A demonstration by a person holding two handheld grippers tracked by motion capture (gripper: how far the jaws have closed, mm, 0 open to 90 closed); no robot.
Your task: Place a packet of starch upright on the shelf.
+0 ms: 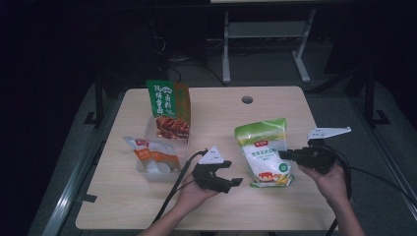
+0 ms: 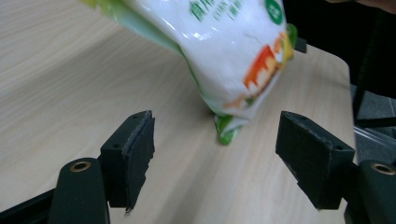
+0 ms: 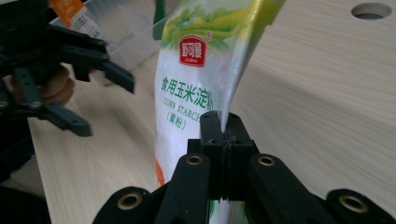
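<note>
right gripper has its jaws pressed together on the side edge of the corn starch bag, and in the right gripper view you can see the thin plastic edge of the bag pinched flat between the two black pads, the bag standing up in front of them. in the high view the bag sits on the right half of the table, green at the top, white in the middle, with an orange patch down at the bottom corner. in the left gripper view that lower end of the bag hangs tilted, its green corner tip down at the wood, though whether it actually touches i cannot tell.

left gripper is just beside the bag on its left, jaws spread wide, nothing between them. in the left gripper view the two pads stand well apart with bare table between them and the bag's bottom corner ahead.

over on the left half of the table, a clear plastic box holds a white and orange packet, and behind it a tall green and orange snack bag stands upright. a round hole sits near the table's far edge.
</note>
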